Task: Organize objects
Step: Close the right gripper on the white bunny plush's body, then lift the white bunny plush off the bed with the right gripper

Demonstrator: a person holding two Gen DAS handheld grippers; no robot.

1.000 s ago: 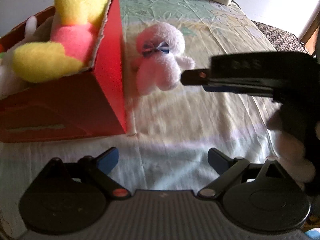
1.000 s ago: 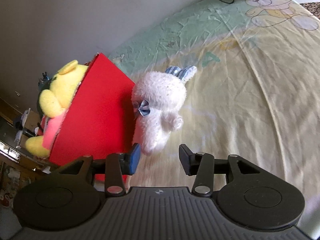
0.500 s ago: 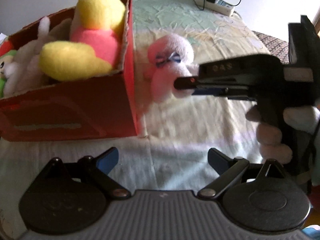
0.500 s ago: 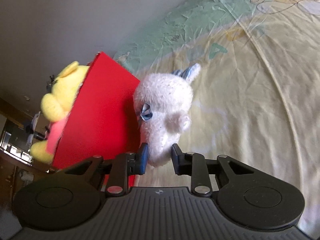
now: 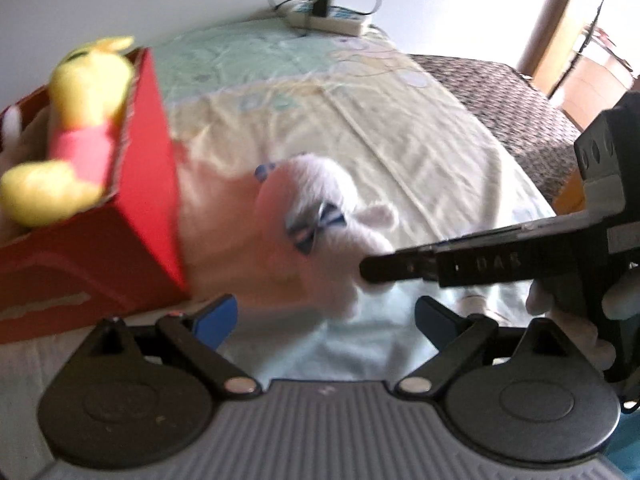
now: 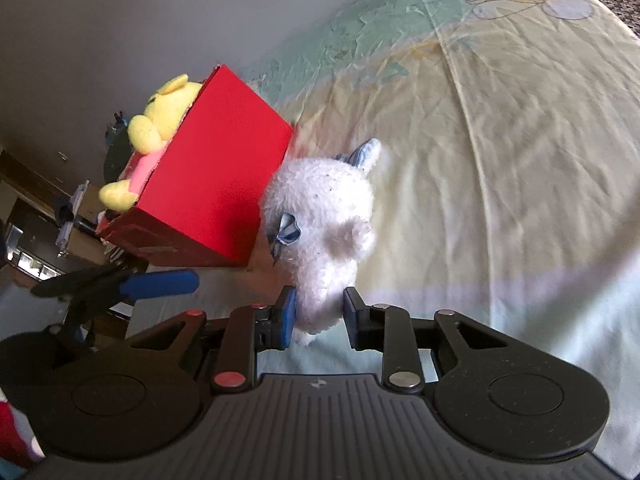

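The right hand-held gripper [image 6: 319,314] pinches the white plush bunny [image 6: 326,220] by its lower end, just beside the red box [image 6: 216,184] holding a yellow bear [image 6: 160,116].

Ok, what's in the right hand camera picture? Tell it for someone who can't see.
The right gripper pinches the bottom of a fluffy white bunny toy on a pale bedsheet. Beside it stands a red box holding a yellow bear.
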